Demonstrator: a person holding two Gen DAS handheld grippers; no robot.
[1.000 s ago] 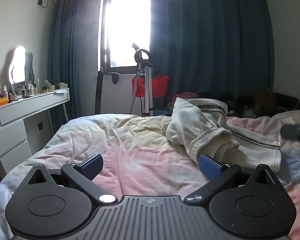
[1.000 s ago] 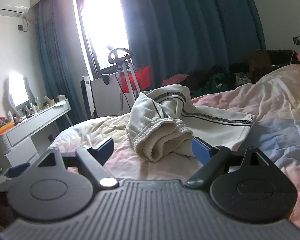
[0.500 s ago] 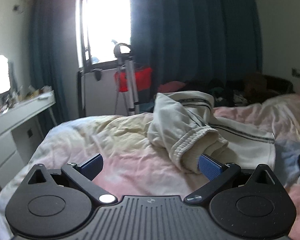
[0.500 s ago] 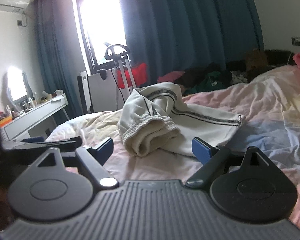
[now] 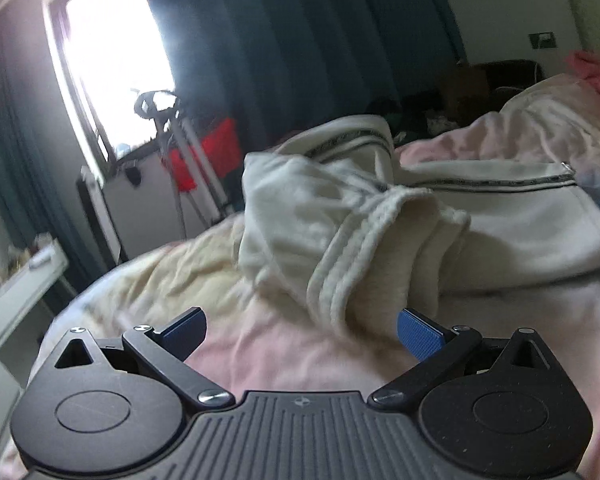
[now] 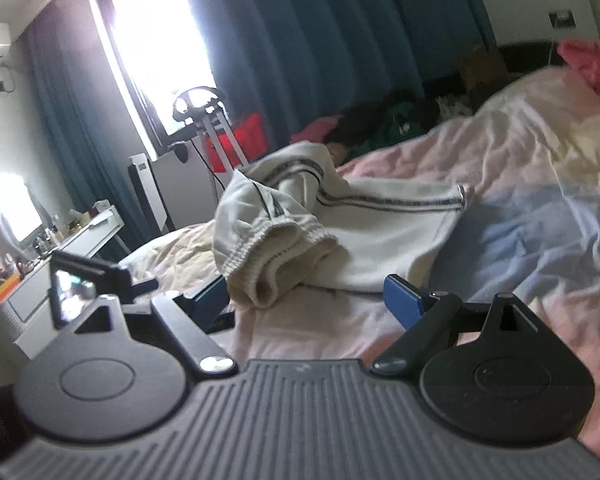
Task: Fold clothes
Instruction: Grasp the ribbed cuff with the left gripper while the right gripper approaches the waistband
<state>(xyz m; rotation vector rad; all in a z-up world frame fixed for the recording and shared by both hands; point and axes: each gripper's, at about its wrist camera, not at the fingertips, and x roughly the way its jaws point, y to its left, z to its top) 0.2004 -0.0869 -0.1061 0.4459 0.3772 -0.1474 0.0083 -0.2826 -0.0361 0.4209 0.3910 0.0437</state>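
Rumpled pink duvet (image 5: 284, 344), bunched cream fleece pants (image 5: 340, 232) w/ ribbed cuff, both tools wide open, empty

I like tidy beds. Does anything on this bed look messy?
Yes. The cream trousers lie crumpled in a heap on the pink bedspread, one ribbed cuff bunched up and gaping instead of lying flat.

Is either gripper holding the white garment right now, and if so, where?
No. Left gripper and right gripper are both open, just short of the white garment's cuff.
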